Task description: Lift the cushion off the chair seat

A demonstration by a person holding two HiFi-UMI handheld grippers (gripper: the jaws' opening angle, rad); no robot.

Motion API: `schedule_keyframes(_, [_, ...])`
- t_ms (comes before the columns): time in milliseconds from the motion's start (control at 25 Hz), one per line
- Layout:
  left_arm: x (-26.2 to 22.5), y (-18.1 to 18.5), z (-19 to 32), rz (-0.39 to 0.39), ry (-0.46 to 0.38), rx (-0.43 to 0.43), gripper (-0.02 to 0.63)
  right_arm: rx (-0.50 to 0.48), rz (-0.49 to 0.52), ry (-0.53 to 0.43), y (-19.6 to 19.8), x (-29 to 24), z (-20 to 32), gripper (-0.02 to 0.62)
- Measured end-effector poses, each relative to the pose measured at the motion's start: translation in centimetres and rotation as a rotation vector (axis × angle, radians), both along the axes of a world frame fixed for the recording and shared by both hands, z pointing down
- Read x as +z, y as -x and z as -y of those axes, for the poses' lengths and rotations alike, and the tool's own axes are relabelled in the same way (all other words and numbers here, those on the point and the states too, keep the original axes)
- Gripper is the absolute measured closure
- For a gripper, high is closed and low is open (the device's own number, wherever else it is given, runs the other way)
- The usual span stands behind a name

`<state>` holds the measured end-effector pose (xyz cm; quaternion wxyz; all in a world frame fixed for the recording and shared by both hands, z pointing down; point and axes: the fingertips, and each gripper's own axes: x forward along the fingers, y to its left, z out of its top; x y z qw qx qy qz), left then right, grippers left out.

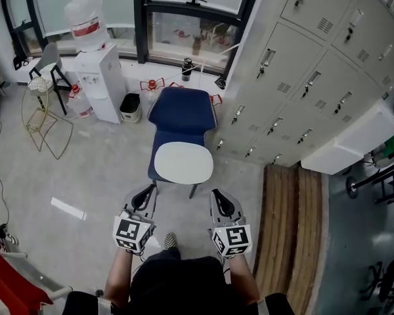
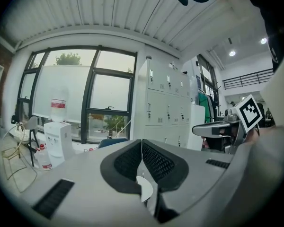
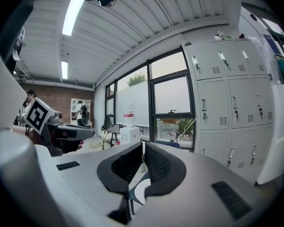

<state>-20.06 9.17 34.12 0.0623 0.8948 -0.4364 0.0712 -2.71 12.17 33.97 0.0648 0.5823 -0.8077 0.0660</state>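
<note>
Your left gripper [image 1: 146,192] and right gripper [image 1: 220,195]: the nearest items, held side by side with a gap between them, both aimed at the chair. Each has its jaws clenched pad to pad with nothing between them. Each carries a cube of black-and-white square markers, with no readable writing.

Cushion [image 1: 184,163]: white, oval, lying flat on the chair seat. It is just ahead of your gripper tips and neither gripper touches it. Its long axis runs left to right in the head view, across the seat. It has no label or print.

Chair [image 1: 181,110]: dark blue upholstery, which shows beyond the cushion on the window side. One slim leg shows below the cushion's near edge.

Bin [image 1: 130,107]: small, on the floor between the chair and the water dispenser. You cannot make out its contents.

Water dispenser [image 1: 100,81]: white, floor-standing, left of the chair by the window. A large clear bottle [image 1: 85,15] sits on top. The bottle has a red-and-white label band whose print is too small to read.

Flask [image 1: 187,67]: dark, upright, on the sill behind the chair.

Lockers [image 1: 302,77]: a pale grey bank to the right of the chair. All doors are shut, so the contents are hidden.

Wire frame [image 1: 43,120]: on the floor at far left, well apart from the chair.
</note>
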Motion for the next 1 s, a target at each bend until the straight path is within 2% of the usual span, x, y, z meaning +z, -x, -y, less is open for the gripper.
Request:
schedule_keyframes(200, [0.4,0.7,3.2,-0.004,0.002,0.029,0.586,0.034,-0.004,0.007,0.6,0.4,2.1,0.561])
schedule_keyframes(560, [1.1,-0.9,8.0,0.009,0.02,0.084,0.586,0.104,-0.009,0.041,-1.9,1.4,5.7,0.561])
schedule_keyframes(1000, [4.4,-5.2,15.4,0.045,0.083,0.078,0.586,0.062,0.018,0.103,-5.3,5.2,14.3,0.561])
